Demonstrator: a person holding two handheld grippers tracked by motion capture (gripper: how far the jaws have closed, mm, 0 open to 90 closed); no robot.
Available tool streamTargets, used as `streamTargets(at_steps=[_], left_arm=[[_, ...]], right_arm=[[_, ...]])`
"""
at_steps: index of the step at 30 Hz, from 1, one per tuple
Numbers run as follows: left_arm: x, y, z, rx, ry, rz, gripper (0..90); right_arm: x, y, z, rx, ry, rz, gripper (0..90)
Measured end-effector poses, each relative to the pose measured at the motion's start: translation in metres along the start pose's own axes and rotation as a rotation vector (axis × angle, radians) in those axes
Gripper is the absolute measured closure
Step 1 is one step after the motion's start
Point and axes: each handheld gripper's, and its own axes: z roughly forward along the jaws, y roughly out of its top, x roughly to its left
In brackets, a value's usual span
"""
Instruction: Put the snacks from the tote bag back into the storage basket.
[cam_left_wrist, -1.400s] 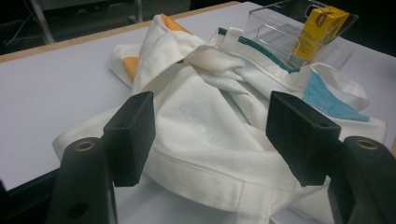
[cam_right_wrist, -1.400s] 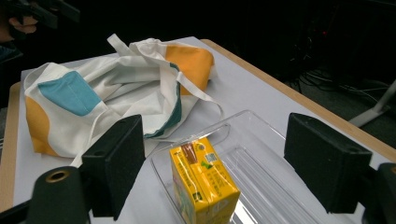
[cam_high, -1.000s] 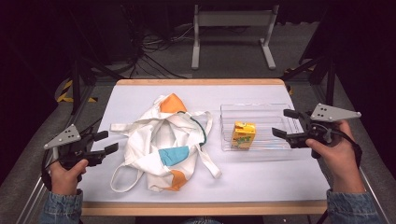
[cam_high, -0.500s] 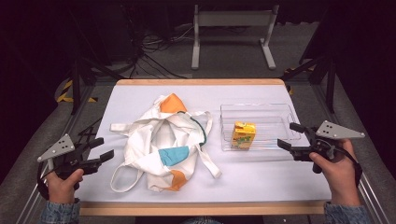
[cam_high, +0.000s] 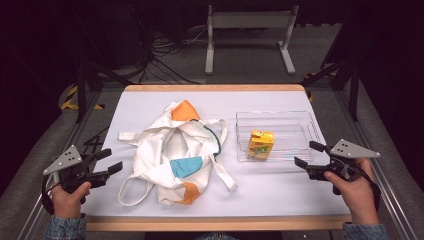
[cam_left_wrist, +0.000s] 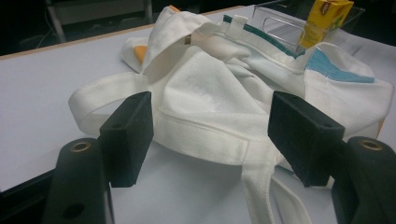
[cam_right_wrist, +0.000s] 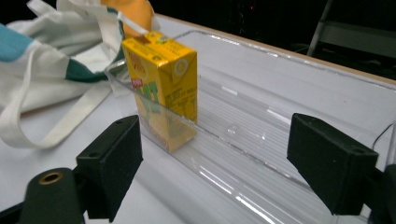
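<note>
A crumpled white tote bag (cam_high: 175, 152) with orange and blue patches lies at the table's middle-left. A yellow juice carton (cam_high: 260, 144) stands upright in the left end of a clear plastic tray (cam_high: 295, 125). My left gripper (cam_high: 109, 161) is open at the table's left edge, jaws pointing at the bag (cam_left_wrist: 210, 93) and its strap. My right gripper (cam_high: 308, 154) is open at the right, just off the tray's near right corner, with the carton (cam_right_wrist: 163, 84) and tray (cam_right_wrist: 289, 121) ahead of its jaws. Neither holds anything.
The white table top (cam_high: 280, 190) has a wooden rim (cam_high: 215, 222) at the near edge. A metal stand (cam_high: 247, 30) and cables (cam_high: 165, 55) sit on the floor beyond the far edge. Black tripod legs (cam_high: 82, 85) stand at the left.
Both hands have drawn back toward the near edge and lowered. The right gripper moved away from the tray's right end. The bag, tray and carton stayed put.
</note>
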Motion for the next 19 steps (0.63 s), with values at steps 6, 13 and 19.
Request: streamTargets(at_steps=[6,13,19], left_arm=[[0.000,-0.001,0.002,0.007,0.000,0.002,32.2],[0.002,-0.003,0.004,0.009,0.001,-0.012,32.1],[0.003,-0.003,0.006,0.014,0.001,-0.025,31.9]], right_arm=[[0.006,-0.007,0.009,0.065,-0.021,-0.037,18.3],[0.007,-0.008,0.011,0.070,-0.039,-0.028,17.9],[0.007,-0.008,0.012,0.062,-0.043,-0.019,17.9]])
